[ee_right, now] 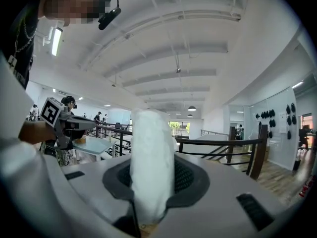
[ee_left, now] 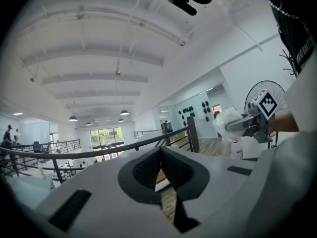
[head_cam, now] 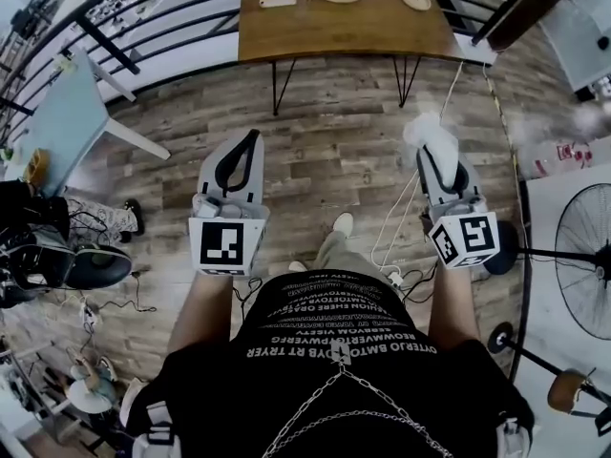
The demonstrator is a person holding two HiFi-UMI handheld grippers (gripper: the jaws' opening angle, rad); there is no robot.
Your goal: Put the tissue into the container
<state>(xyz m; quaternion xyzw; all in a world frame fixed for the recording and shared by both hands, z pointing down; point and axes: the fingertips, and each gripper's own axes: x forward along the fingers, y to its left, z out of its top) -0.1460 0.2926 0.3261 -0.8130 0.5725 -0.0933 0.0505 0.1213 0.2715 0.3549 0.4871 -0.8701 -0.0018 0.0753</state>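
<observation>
White tissue (ee_right: 151,167), grey left gripper (head_cam: 252,137) w/ blk-wht marker cube (head_cam: 226,246), brown table (head_cam: 315,29), grey-brn plank floor (head_cam: 329,136)

We're up on a mezzanine in a big open-plan workspace, more lab or studio than home. Below us runs a grey-brown wood-plank floor (head_cam: 334,151), fenced by a black metal tube railing (head_cam: 143,12). Ahead sits a brown wooden table on thin black legs (head_cam: 344,27), with a pale blue table (head_cam: 57,122) to one side. A black standing fan (head_cam: 584,246) and loose white cables (head_cam: 401,227) clutter the floor. Overhead is a white beamed ceiling (ee_left: 99,48) with dark pendant lamps (ee_left: 73,118), and people stand far off.
</observation>
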